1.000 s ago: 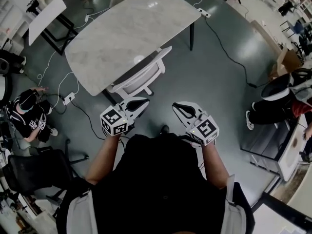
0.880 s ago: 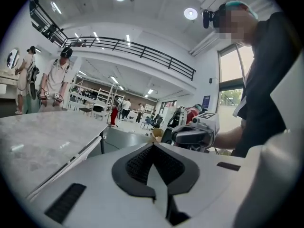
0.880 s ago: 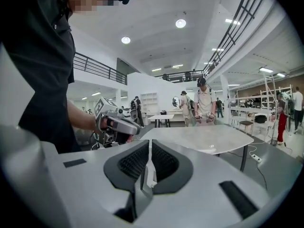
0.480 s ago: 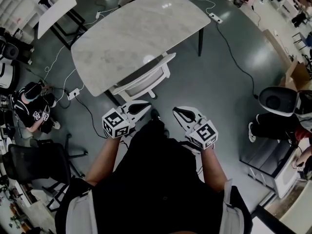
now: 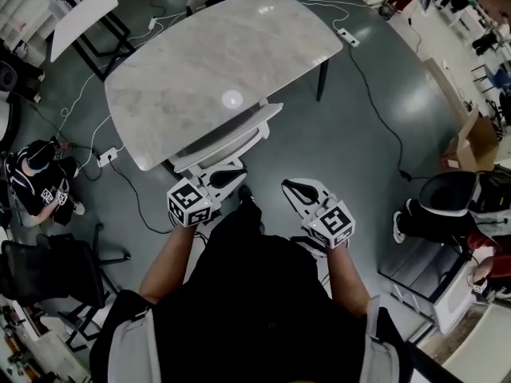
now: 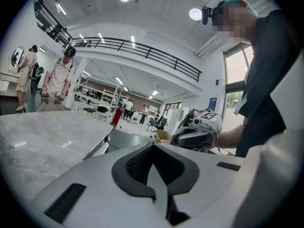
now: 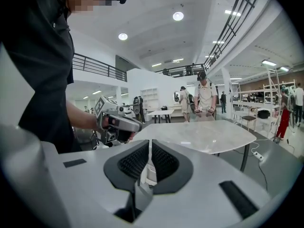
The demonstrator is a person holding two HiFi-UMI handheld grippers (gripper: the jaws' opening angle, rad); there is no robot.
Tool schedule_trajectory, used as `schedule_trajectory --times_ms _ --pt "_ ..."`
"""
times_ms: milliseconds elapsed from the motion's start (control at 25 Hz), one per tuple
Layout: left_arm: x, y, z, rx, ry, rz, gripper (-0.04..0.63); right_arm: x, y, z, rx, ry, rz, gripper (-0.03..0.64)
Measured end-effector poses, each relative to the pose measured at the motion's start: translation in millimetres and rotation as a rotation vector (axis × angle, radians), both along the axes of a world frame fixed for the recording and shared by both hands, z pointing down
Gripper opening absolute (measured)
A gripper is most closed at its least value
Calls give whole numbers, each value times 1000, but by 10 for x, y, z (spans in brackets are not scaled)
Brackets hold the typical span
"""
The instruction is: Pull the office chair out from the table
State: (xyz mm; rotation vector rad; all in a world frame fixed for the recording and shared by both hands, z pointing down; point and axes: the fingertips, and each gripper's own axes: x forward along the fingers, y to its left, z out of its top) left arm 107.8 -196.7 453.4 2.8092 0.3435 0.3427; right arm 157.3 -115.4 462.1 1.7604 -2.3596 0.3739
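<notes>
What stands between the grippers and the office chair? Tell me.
Nothing visible. The left gripper and right gripper, both shut and empty, have a clear line to the office chair, which is tucked under the marble table.

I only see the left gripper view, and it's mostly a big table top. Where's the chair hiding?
Observer: The head view shows the white office chair tucked under the marble table's near edge, just its back sticking out.
Operator: Are my grabbers on it yet?
Observer: Not holding it; the left gripper and right gripper hang in front of its back.
Operator: Is the right one's mouth open?
Observer: No, the right gripper view shows its jaws shut, nothing between them.
</notes>
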Motion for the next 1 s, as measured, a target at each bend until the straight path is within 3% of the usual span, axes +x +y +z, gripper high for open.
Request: schedule_trajectory --times_ms 240,440,760,1000 --pt "358 -356 -132 -58 54 -15 12 405 -387 -43 -21 14 0 29" --pt "492 -706 -205 -50 88 -45 12 574 -792 -49 -32 51 -46 29" --pt "354 -1189 -53 -43 83 -141 12 663 -1392 -55 -15 131 -135 29" --pt "177 -1392 -54 -13 67 -272 12 610 -1741 1 -29 155 -267 29"
